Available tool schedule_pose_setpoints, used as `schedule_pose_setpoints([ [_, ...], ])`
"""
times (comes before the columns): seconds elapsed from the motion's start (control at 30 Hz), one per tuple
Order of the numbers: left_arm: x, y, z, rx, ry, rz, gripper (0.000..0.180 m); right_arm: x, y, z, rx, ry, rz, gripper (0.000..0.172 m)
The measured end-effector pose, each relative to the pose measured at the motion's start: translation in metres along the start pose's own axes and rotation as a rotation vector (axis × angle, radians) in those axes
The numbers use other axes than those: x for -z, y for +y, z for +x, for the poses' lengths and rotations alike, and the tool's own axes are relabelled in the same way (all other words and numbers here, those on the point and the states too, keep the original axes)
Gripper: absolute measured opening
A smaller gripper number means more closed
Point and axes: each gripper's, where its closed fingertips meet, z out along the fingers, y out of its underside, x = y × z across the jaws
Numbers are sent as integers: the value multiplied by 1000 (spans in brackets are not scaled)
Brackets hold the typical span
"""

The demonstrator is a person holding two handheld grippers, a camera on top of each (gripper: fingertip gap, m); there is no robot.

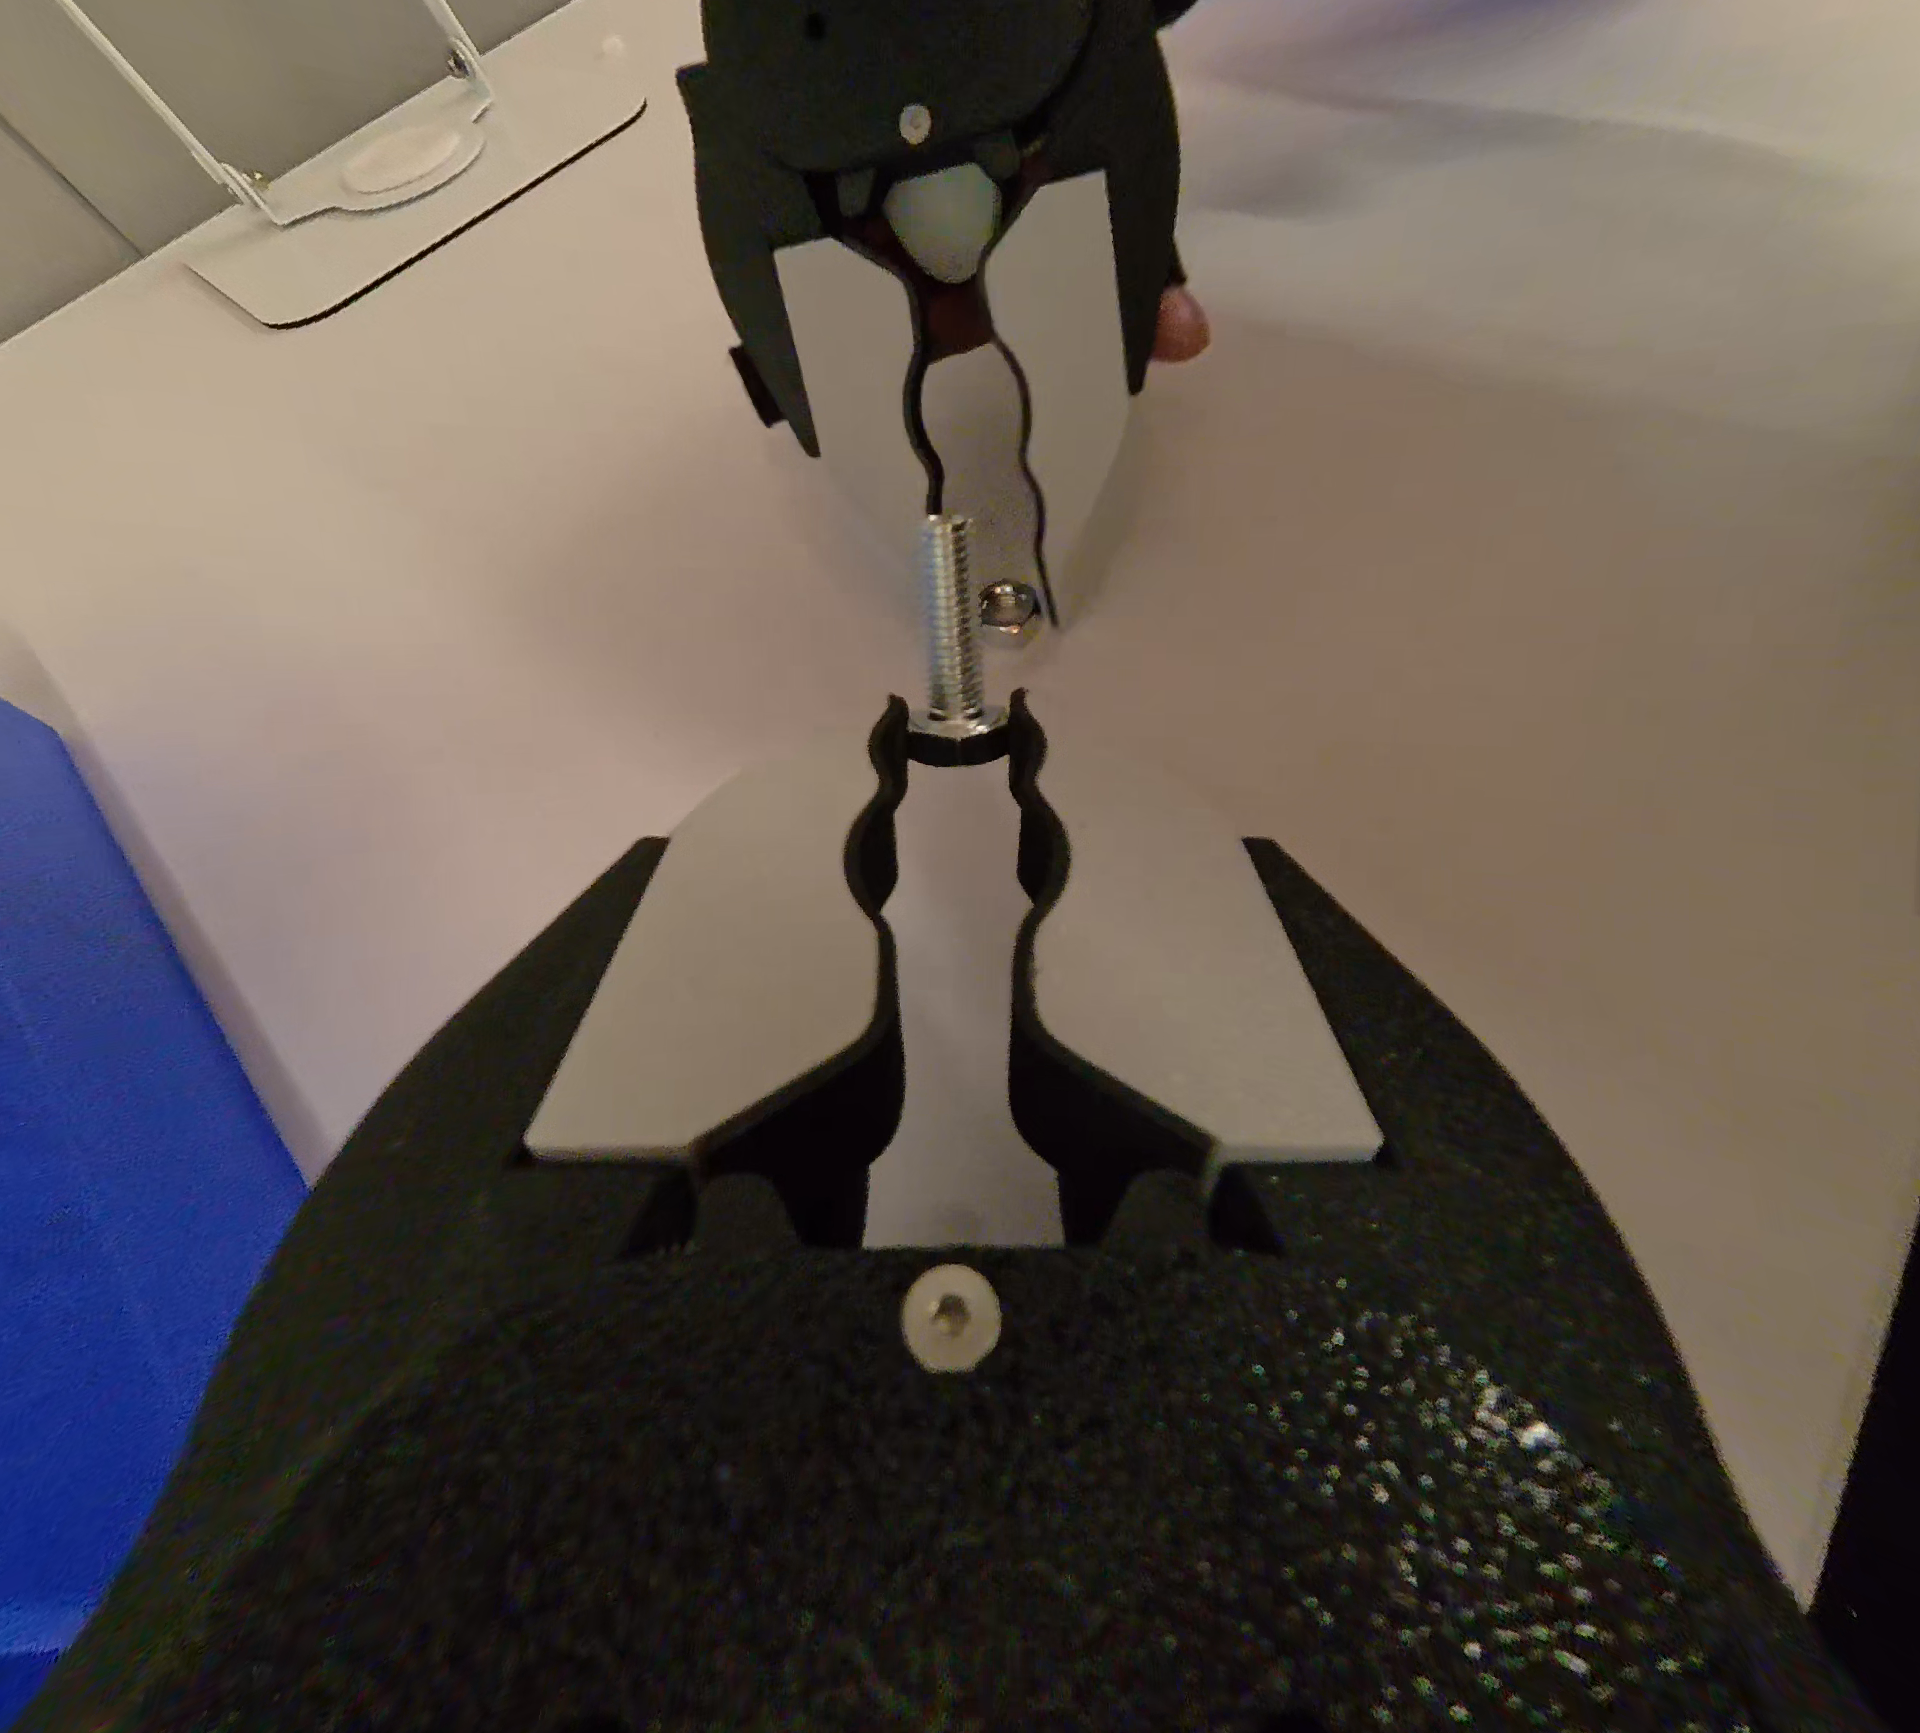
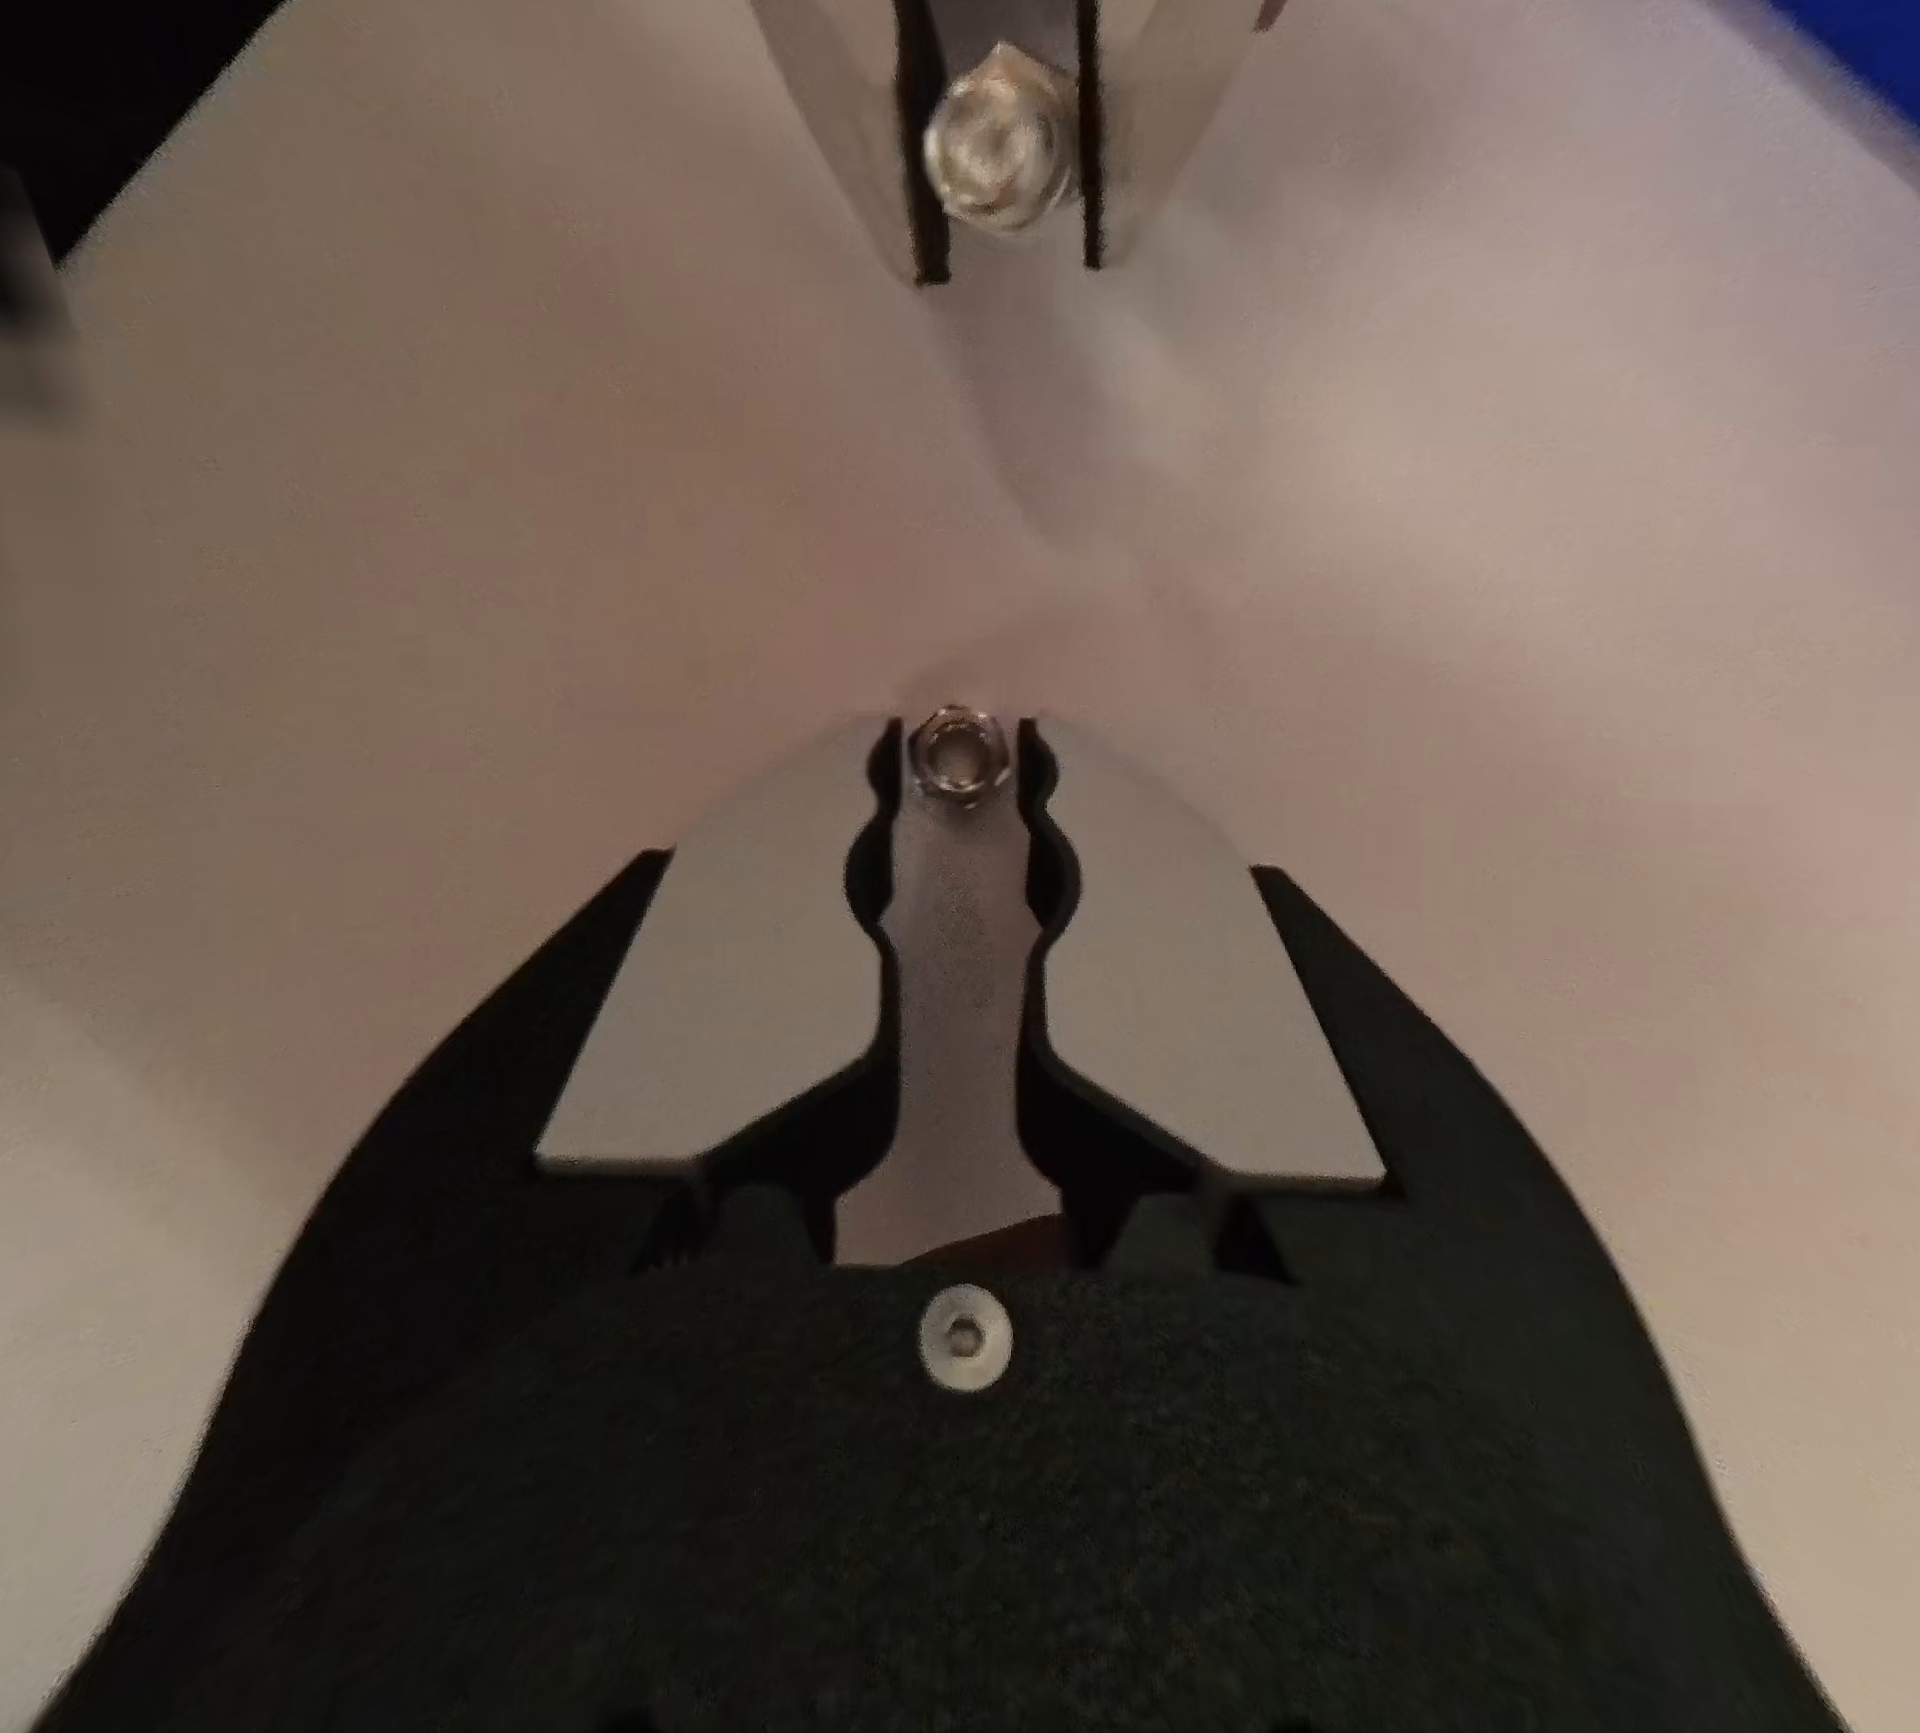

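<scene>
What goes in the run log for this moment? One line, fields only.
left gripper: shut on silver bolt by its head | right gripper: open, small nut between fingertips, gaps visible | surface: white table

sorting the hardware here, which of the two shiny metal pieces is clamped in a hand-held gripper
The threaded silver bolt: the left hand-held gripper clamps its hex head, shank pointing away. The small hex nut lies on the white table between the right hand-held gripper's fingers, gaps either side.
</scene>
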Motion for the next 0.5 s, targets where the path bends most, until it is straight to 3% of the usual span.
schedule_pose_setpoints([
  [0.17,-2,-7,-4,11,-6,38,18,0,1,2,-2,40,-17,17],
  [0.27,-4,-31,-9,57,0,146,17,19,2,11,-31,198,11,17],
  [0.5,-42,-126,-25,54,42,411,17,179,-28,9,-162,606,417,17],
])
